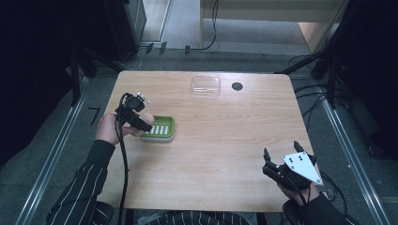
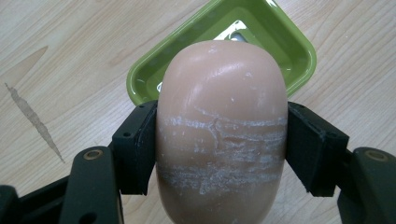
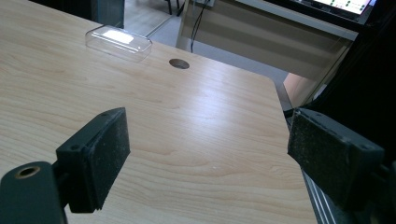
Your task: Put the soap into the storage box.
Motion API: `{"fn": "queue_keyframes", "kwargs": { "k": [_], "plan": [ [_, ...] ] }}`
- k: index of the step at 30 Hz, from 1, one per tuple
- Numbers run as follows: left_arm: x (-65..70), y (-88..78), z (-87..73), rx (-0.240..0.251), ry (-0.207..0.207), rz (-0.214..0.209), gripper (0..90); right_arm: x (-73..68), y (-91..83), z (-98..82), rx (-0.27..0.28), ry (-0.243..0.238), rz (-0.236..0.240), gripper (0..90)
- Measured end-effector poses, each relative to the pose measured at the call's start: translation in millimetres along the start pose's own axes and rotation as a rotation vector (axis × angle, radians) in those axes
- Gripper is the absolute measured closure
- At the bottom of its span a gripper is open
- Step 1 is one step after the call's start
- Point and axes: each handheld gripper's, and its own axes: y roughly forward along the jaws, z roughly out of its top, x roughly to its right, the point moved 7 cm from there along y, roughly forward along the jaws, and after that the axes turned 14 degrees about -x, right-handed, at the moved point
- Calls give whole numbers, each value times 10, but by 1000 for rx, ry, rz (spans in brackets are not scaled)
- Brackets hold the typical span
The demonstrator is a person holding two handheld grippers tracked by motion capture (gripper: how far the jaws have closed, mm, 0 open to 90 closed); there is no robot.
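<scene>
A pale pink oval soap bar [image 2: 222, 135] with white scuffs sits clamped between the two black jaws of my left gripper [image 1: 141, 123], just above the left end of a green soap dish [image 1: 162, 128]. In the left gripper view the green soap dish [image 2: 289, 42] lies behind the bar, its slotted insert partly hidden. My right gripper [image 1: 283, 155] stands open over the table's near right corner, nothing between its fingers [image 3: 100, 154].
A clear plastic lid [image 1: 205, 86] lies near the far edge of the wooden table [image 1: 225, 140], beside a round cable hole [image 1: 237, 86]. The same clear plastic lid [image 3: 119, 42] and hole [image 3: 179, 64] show in the right gripper view. Cables trail off the right side.
</scene>
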Motion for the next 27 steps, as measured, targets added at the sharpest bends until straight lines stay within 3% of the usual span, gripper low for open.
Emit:
{"fn": "queue_keyframes", "kwargs": {
  "k": [27],
  "plan": [
    [15,63,222,-2,122,-10,335,8,-7,-10,-4,-1,-4,136]
  ]
}}
